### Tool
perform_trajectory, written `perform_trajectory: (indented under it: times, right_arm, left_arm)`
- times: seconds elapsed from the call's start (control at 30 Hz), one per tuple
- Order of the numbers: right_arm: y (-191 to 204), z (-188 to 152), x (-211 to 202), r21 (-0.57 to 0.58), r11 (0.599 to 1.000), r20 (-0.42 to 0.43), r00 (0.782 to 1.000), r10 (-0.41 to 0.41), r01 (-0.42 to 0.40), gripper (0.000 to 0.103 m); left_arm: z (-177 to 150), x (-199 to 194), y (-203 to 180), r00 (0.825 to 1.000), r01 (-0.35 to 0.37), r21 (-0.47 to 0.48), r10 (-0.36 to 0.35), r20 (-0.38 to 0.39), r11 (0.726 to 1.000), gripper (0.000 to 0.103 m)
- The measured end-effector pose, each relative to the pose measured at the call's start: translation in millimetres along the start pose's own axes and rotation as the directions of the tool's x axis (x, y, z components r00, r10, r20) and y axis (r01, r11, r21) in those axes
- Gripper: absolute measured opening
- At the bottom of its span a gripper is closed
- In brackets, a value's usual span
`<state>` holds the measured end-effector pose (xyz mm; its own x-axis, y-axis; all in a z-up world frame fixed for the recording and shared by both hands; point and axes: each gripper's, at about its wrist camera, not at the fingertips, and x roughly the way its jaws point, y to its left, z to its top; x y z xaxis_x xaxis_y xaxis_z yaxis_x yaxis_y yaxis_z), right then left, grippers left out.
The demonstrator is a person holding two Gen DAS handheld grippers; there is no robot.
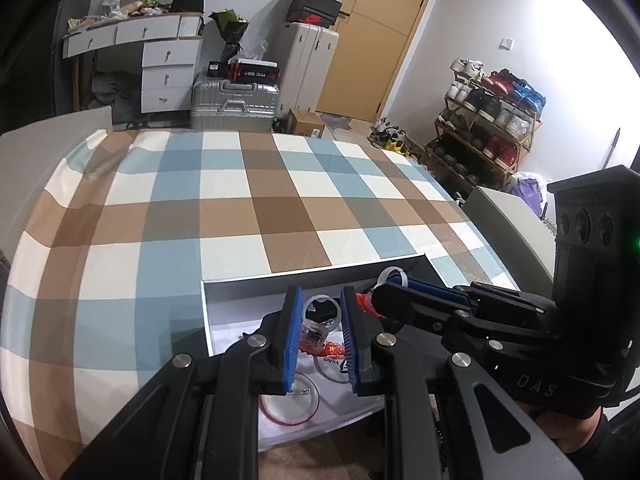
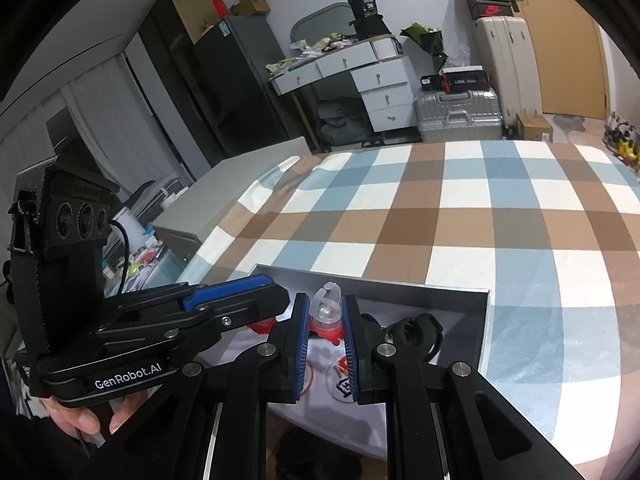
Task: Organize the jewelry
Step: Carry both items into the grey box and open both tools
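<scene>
looks like someone's bedroom: checked bedspread (image 1: 248, 200), white dresser (image 1: 160, 64), suitcases (image 1: 234, 104), packed shoe rack (image 1: 488, 120).

White desk (image 1: 160, 56), silver suitcase (image 1: 234, 106), wooden door (image 1: 384, 32), shoe rack (image 1: 486, 128), white walls.

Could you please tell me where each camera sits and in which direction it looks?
Left wrist view: on the left gripper, looking down its fingers into the white box; the right gripper enters from the right.
Right wrist view: on the right gripper, facing the same box; the left gripper and a hand show at left.
Shared: box, checked cloth, each gripper shut on a clear ring.
</scene>
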<state>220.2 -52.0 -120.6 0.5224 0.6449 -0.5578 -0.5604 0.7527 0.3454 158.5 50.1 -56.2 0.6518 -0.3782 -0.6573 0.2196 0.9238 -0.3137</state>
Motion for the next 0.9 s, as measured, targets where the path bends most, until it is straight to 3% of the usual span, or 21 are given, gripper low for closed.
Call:
perform_trajectory:
  times: [0.23,0.3,0.33,0.4,0.43,0.9]
  right_arm:
    - [-1,-1,0,0.017,1.000,-0.014,1.000,-0.005,0.006,0.018]
    - [-1,-1,-4,0.017,1.000,-0.002,1.000,-0.023,0.023,0.024]
    - [-1,-2,-8,0.017,0.999,0.007,0.999,-0.032,0.032,0.030]
    - [-2,-2,-16,0.018,0.999,0.028,0.998,-0.048,0.047,0.039]
    - [-2,-3,-20,0.021,0.998,0.036,0.998,-0.052,0.051,0.039]
    - [9,-13,-71,0.038,0.996,0.128,0.988,-0.083,0.079,0.062]
  left_arm:
    - [-1,4,3,0.999,0.046,-0.027,-0.046,0.005,0.999,0.015]
    - [0,3,3,0.999,0.033,-0.032,-0.033,0.008,0.999,0.017]
    - [0,3,3,0.999,0.033,-0.034,-0.033,0.006,0.999,0.022]
    - [-1,0,1,1.000,0.030,-0.038,-0.030,0.007,0.999,0.046]
    - [0,0,1,0.999,0.031,-0.039,-0.030,0.011,0.999,0.049]
    - [-4,-33,-17,0.998,-0.010,0.000,0.010,0.060,1.000,0.053]
